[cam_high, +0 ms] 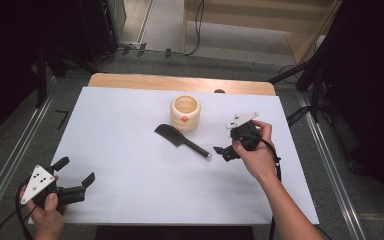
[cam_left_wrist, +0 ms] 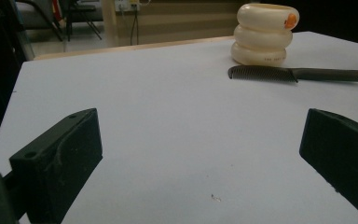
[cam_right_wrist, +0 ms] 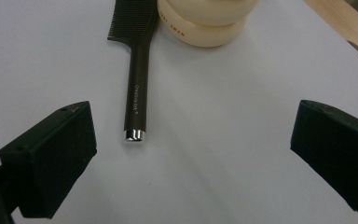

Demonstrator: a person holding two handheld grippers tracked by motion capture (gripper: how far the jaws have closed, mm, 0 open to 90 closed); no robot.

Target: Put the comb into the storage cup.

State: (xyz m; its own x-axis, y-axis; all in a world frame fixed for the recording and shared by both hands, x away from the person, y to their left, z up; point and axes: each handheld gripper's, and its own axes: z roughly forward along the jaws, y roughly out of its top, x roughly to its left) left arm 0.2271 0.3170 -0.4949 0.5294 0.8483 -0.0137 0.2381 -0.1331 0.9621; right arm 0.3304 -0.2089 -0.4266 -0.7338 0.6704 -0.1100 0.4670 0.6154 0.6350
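Black comb [cam_high: 181,140], one; cream holder [cam_high: 185,113], one.

Black comb [cam_high: 180,139] with silver tip, cream ribbed holder [cam_high: 185,113] with orange mark, white table [cam_high: 130,165]

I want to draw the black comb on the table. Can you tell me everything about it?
The comb is black and looks like matte plastic. It has a row of fine teeth at one end, a long straight handle with tiny white lettering, and a shiny silver cap. It lies flat on the white table, its toothed end beside the cream ring-shaped pot. The right claw, open, points at its handle end without touching.
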